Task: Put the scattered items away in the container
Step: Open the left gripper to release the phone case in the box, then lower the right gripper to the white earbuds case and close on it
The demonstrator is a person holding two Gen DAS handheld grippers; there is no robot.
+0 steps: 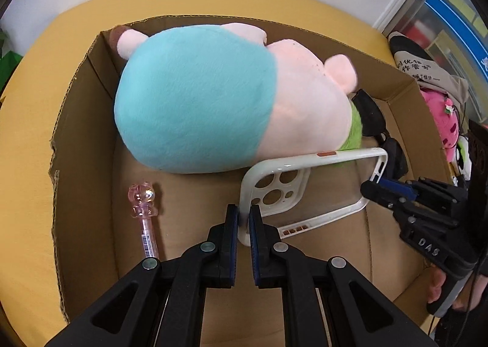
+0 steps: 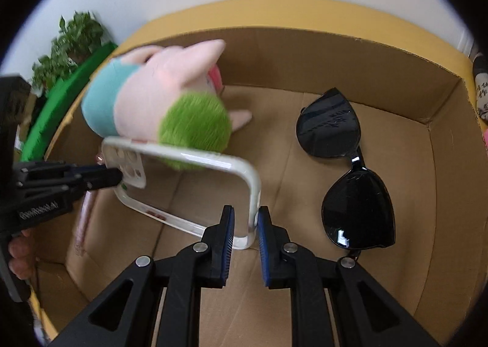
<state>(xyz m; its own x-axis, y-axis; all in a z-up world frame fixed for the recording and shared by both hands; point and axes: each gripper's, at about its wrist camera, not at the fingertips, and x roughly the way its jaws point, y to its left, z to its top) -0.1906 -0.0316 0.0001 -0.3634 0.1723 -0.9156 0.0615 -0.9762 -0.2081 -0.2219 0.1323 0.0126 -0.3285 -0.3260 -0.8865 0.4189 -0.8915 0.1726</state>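
Note:
A clear phone case with a white rim [image 1: 317,161] [image 2: 195,158] hangs just above the floor of the cardboard box [image 1: 79,133] [image 2: 442,164]. My left gripper [image 1: 243,212] [image 2: 117,176] is shut on its camera-hole end. At the opposite end, my right gripper [image 2: 246,219] [image 1: 370,190] is shut on the rim. Inside the box lie a pink, teal and green plush toy [image 1: 198,97] [image 2: 158,87], black sunglasses [image 2: 357,203] [image 1: 370,115] and a pink pen with a clear charm top [image 1: 146,212].
The box sits on a yellow surface [image 1: 30,164]. A potted plant [image 2: 73,39] stands beyond the box's left corner. A pink plush and other items [image 1: 442,115] are piled outside the right wall. A hand [image 2: 18,255] holds the left gripper's handle.

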